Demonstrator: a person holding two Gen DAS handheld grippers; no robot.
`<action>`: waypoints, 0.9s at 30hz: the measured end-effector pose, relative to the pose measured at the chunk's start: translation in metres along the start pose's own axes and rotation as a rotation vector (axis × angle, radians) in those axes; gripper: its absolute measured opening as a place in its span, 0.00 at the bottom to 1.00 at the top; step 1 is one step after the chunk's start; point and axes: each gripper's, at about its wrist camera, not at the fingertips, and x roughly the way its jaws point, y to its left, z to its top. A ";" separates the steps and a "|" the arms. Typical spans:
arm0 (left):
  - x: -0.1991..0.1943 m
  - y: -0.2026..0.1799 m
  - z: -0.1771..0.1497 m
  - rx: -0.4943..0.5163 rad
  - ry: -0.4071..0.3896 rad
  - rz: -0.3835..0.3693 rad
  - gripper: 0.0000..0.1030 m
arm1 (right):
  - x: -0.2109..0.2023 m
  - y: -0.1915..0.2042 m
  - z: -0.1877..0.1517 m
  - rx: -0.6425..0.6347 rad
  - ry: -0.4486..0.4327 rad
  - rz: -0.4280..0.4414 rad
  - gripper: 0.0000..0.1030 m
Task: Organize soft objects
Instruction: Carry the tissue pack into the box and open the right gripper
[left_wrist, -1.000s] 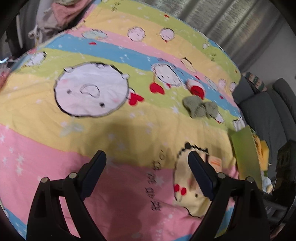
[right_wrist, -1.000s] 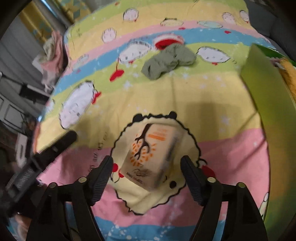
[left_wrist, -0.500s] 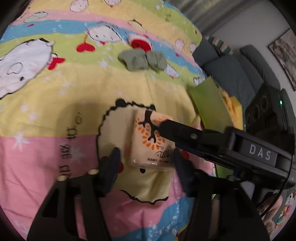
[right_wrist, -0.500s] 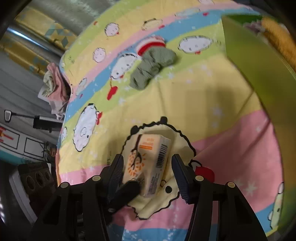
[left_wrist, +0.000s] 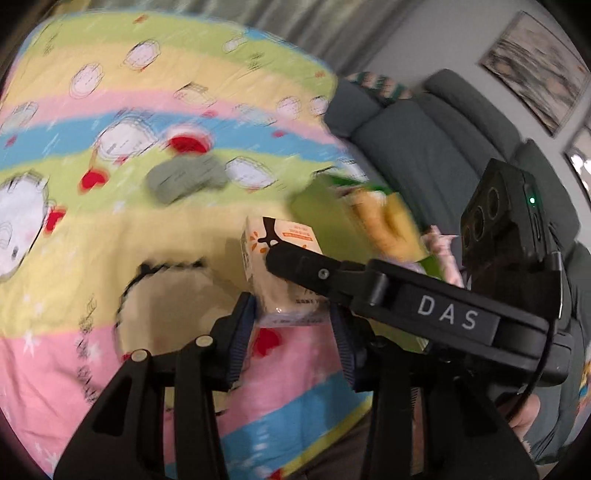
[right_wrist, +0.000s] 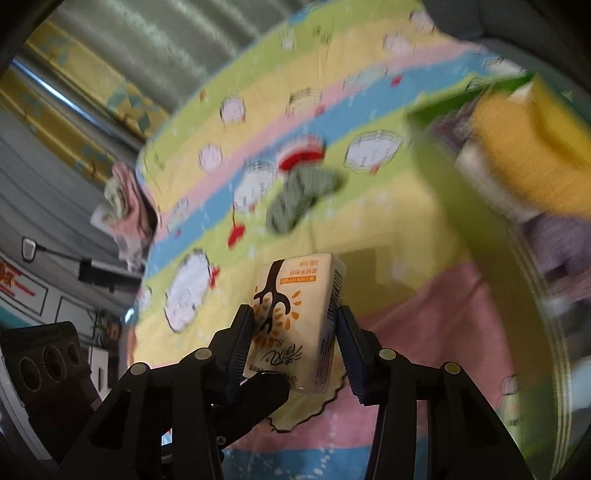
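A cream tissue pack (right_wrist: 295, 317) with an orange tree print is lifted off the striped cartoon blanket (right_wrist: 369, 229). My right gripper (right_wrist: 295, 332) is shut on its two sides. My left gripper (left_wrist: 291, 317) is shut on the same pack (left_wrist: 280, 266) from the other end, with a right-gripper finger (left_wrist: 306, 269) crossing in front. A grey-green knitted piece (left_wrist: 184, 177) lies on the blanket beyond; it also shows in the right wrist view (right_wrist: 299, 199). A green bin (right_wrist: 443, 173) at the right holds yellow and lilac soft things (right_wrist: 528, 162).
A dark grey sofa (left_wrist: 424, 140) stands beyond the blanket's right edge. A pile of pink and white clothes (right_wrist: 125, 206) lies at the blanket's far left corner. Curtains hang behind. The bin also shows in the left wrist view (left_wrist: 314, 203).
Both grippers have closed on the tissue pack and lifted it off the blanket, moving it right toward the green bin. The views are blurred with motion.
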 end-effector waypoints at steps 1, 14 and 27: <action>-0.001 -0.008 0.003 0.019 -0.006 -0.016 0.39 | -0.012 -0.002 0.004 -0.004 -0.031 -0.010 0.47; 0.061 -0.093 0.029 0.182 0.051 -0.238 0.39 | -0.094 -0.065 0.032 0.081 -0.235 -0.183 0.47; 0.098 -0.098 0.024 0.175 0.155 -0.205 0.38 | -0.072 -0.102 0.032 0.145 -0.175 -0.244 0.47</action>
